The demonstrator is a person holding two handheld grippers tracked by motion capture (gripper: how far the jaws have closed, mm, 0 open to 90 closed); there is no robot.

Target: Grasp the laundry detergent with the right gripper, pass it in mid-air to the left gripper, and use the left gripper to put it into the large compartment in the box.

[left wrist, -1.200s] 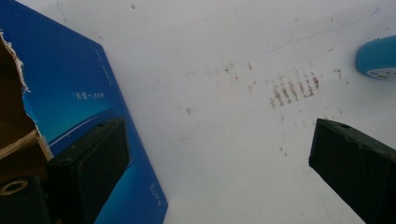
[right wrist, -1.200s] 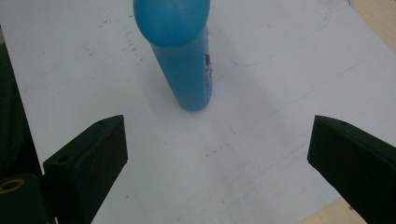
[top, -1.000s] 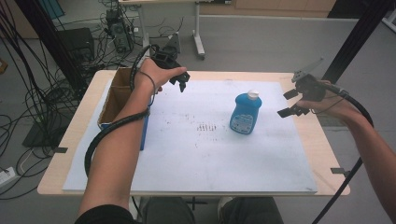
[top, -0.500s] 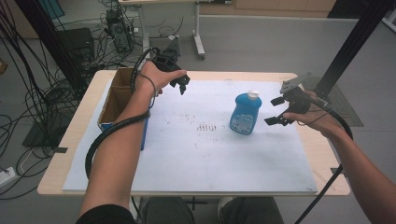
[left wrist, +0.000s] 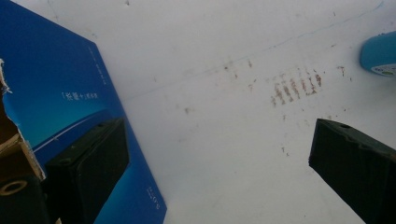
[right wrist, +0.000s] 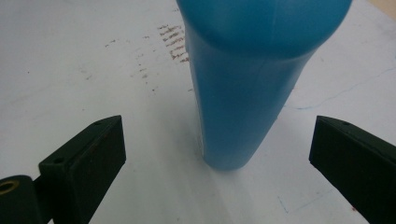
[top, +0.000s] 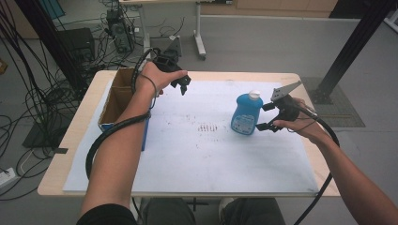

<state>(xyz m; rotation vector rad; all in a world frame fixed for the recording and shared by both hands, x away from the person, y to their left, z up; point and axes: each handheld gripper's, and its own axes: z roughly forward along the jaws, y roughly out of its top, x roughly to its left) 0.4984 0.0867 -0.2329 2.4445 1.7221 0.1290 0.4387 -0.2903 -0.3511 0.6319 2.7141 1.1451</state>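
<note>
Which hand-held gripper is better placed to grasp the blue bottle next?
Right. The right hand-held gripper is open beside the blue bottle, jaws facing it. The left hand-held gripper is open too, over near the cardboard box.

Black grippers [top: 274, 115], trailing black cables

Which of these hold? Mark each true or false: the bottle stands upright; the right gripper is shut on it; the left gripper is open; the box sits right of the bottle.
1. The blue bottle stands upright on the white sheet. True.
2. The right gripper is shut on the bottle. False: its jaws are spread, clear of the bottle on both sides.
3. The left gripper is open. True.
4. The cardboard box sits right of the bottle. False: it sits at the table's left edge.
</note>
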